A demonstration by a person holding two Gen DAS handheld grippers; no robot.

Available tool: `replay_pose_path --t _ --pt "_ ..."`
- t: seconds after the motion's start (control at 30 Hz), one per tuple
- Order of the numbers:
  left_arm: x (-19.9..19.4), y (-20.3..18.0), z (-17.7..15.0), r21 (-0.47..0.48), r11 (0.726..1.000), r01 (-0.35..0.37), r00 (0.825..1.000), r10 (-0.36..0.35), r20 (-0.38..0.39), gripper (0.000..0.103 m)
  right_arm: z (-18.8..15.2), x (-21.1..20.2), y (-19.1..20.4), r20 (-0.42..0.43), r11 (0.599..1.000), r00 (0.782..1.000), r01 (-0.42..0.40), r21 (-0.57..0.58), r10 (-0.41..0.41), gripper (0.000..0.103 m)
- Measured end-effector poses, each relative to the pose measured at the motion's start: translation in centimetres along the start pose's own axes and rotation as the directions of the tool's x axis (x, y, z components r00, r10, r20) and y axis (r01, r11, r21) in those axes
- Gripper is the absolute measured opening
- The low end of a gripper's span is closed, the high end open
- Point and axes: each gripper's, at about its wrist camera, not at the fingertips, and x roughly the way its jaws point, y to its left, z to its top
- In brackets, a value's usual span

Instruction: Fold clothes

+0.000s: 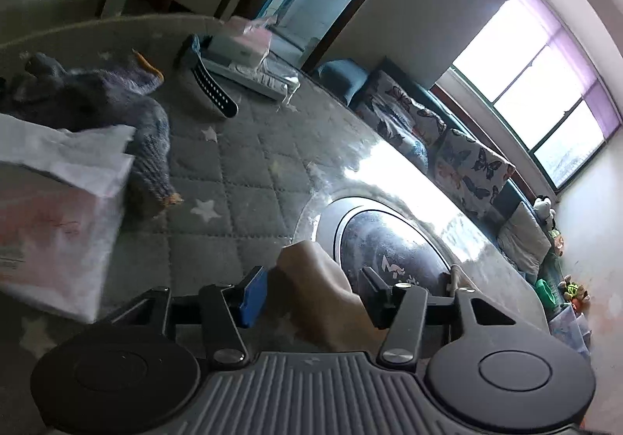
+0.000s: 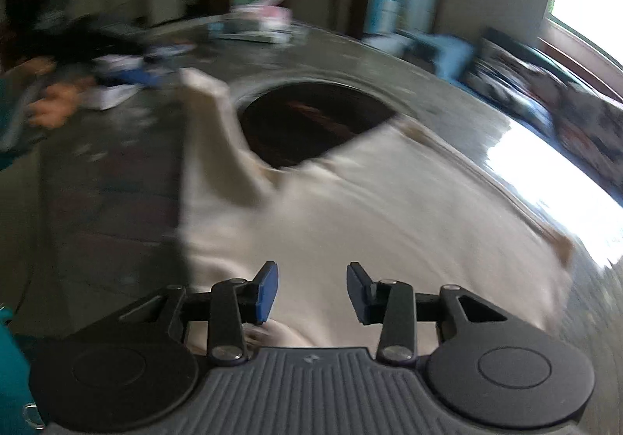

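A cream garment [image 2: 370, 209] lies spread on the round table [image 2: 117, 201], one sleeve reaching up toward the far left; this view is blurred. My right gripper [image 2: 313, 291] hovers over the garment's near edge, open, with the cloth under its blue pads rather than between them. In the left wrist view a folded beige end of the garment [image 1: 319, 302] sits between the fingers of my left gripper [image 1: 313, 293]. Those jaws stand apart and the pads do not press the cloth. A dark round inset [image 1: 389, 252] in the table lies just beyond.
A grey-purple knitted garment [image 1: 117, 100] and a white plastic bag [image 1: 58, 201] lie at the left of the table. Stacked boxes [image 1: 241, 53] stand at the far edge. A sofa with butterfly cushions [image 1: 447, 147] runs under the window. A person's hand [image 2: 50, 104] shows at far left.
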Motion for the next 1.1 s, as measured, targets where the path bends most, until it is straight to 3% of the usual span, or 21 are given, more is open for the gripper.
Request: replay_pose_path --t 0.1,0.17,0.23,0.33,0.37,0.43,0.5,0.6,0.67,0.7,0.87,1.0,1.1 --pt "0.8 -0.1 0.0 0.009 1.0 -0.015 1.0 0.015 -0.006 0.053 1.1 0.6 2.9 0.006 0.993 0.998 -0.063 -0.1 0.064 0.037" --pt "1.2 0.0 -0.1 0.009 1.0 -0.017 1.0 0.017 -0.013 0.041 1.6 1.2 4.5 0.0 0.983 0.995 -0.094 -0.157 0.095 0.036" --pt "1.8 0.0 -0.1 0.017 1.0 -0.01 1.0 0.011 -0.023 0.017 2.0 2.1 5.8 -0.013 0.975 0.995 -0.102 -0.197 0.101 0.033" --pt "2.2 -0.1 0.0 0.036 0.999 -0.008 1.0 0.009 -0.026 0.005 2.4 3.6 6.7 -0.041 0.971 0.995 -0.099 -0.217 0.093 0.022" --pt "2.2 -0.1 0.0 0.04 0.999 -0.005 1.0 0.006 -0.022 0.004 2.4 4.0 6.9 -0.049 0.972 0.995 -0.096 -0.215 0.087 0.021" --pt "1.6 -0.4 0.2 0.041 0.999 0.029 1.0 -0.029 -0.002 0.003 2.4 4.4 7.0 -0.055 0.971 0.994 -0.105 -0.213 0.096 0.007" --pt "0.0 -1.1 0.4 0.059 0.994 0.088 0.994 -0.091 0.054 0.003 2.4 4.2 6.9 -0.045 0.972 0.993 -0.113 -0.204 0.106 0.006" --pt "-2.9 -2.1 0.4 0.136 0.974 0.183 0.964 -0.205 0.171 0.003 2.5 3.3 6.1 -0.009 0.973 0.989 -0.147 -0.177 0.147 0.005" --pt "-3.2 -2.2 0.1 0.182 0.97 0.161 0.963 -0.195 0.187 0.003 2.4 3.5 5.8 -0.027 0.969 0.986 -0.167 -0.184 0.165 0.006" --pt "-2.7 -1.9 0.0 0.184 0.973 0.136 0.972 -0.167 0.164 0.003 2.4 3.7 5.8 -0.038 0.966 0.984 -0.177 -0.187 0.173 0.006" --pt "-0.5 0.7 -1.0 0.111 0.991 0.077 0.992 -0.087 0.094 0.003 2.5 4.0 5.2 -0.042 0.962 0.975 -0.223 -0.157 0.219 0.014" --pt "0.5 2.3 -0.8 0.066 0.996 0.059 0.996 -0.064 0.069 0.003 3.5 3.8 4.0 -0.018 0.981 0.986 -0.165 -0.102 0.164 0.014" --pt "0.1 1.3 -0.4 0.069 0.993 0.097 0.992 -0.102 0.08 0.003 3.8 4.7 3.0 -0.04 0.994 0.995 -0.094 -0.049 0.092 0.016"
